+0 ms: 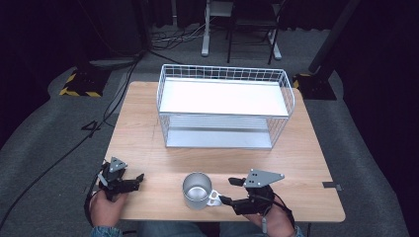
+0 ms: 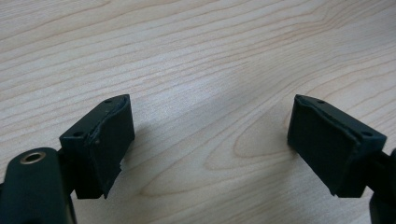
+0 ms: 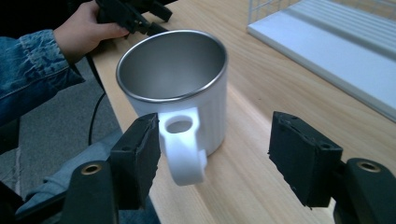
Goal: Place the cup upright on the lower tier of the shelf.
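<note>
— Where's the mug?
— The white metal mug with a steel inside (image 1: pixel 196 189) stands at the wooden table's (image 1: pixel 148 133) near edge. My right gripper (image 3: pixel 212 149) is spread around its handle, pads not pressing.
— And the left gripper (image 2: pixel 210 140)?
— Released, left of the mug, over bare wood.

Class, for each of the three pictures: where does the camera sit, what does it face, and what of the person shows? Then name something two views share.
High view: above the person's side, facing forward and down on the table, wire shelf, mug; both hands show, with left gripper and right gripper.
Left gripper view: rides the left gripper, facing bare wood between open jaws.
Right gripper view: rides the right gripper, facing the mug's handle; denim sleeve beyond.
Shared: mug in the high and right gripper views.
</note>
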The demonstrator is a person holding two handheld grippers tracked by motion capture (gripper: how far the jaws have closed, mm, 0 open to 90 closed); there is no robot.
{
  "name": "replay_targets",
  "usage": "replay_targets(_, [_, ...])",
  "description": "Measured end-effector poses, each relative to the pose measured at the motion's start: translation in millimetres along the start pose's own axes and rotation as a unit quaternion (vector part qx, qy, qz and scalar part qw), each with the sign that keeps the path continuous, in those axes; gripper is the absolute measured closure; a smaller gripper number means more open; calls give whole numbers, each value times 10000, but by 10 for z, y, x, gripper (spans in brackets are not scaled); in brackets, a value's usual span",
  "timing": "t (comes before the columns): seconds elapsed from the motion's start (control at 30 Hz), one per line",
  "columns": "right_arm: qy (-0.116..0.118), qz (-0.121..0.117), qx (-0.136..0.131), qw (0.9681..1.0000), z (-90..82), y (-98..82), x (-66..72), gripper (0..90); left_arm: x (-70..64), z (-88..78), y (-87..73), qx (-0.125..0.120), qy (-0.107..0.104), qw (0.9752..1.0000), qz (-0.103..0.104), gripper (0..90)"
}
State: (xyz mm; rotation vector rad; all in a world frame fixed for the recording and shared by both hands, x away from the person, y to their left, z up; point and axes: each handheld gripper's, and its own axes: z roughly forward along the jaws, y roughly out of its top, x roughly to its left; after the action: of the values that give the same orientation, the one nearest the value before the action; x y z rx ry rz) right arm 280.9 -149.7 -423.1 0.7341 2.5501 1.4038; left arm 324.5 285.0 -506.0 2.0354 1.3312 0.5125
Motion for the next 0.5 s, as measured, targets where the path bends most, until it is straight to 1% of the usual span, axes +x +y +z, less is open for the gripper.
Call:
replay_targets(0.07, [88, -15, 63, 9999, 55, -22, 31, 339, 0, 0, 0, -2, -1, 10000, -2, 151])
replay_targets(0.23, [161, -17, 159, 9997, 118, -52, 45, 355, 0, 0, 0, 0, 0, 10000, 1, 151])
replay_targets(0.3, [203, -20, 238, 9995, 154, -73, 49, 389, 0, 0, 0, -1, 0, 10000, -1, 151])
replay_targets(0.33, [203, -20, 238, 9995, 154, -73, 49, 389, 0, 0, 0, -1, 0, 10000, -1, 151])
replay_targets(0.37, [239, -53, 314, 9992, 180, -87, 64, 433, 0, 0, 0, -1, 1, 10000, -2, 151])
replay_targets(0.5, [272, -154, 415, 9986, 221, -99, 103, 487, 0, 0, 0, -1, 1, 10000, 0, 151])
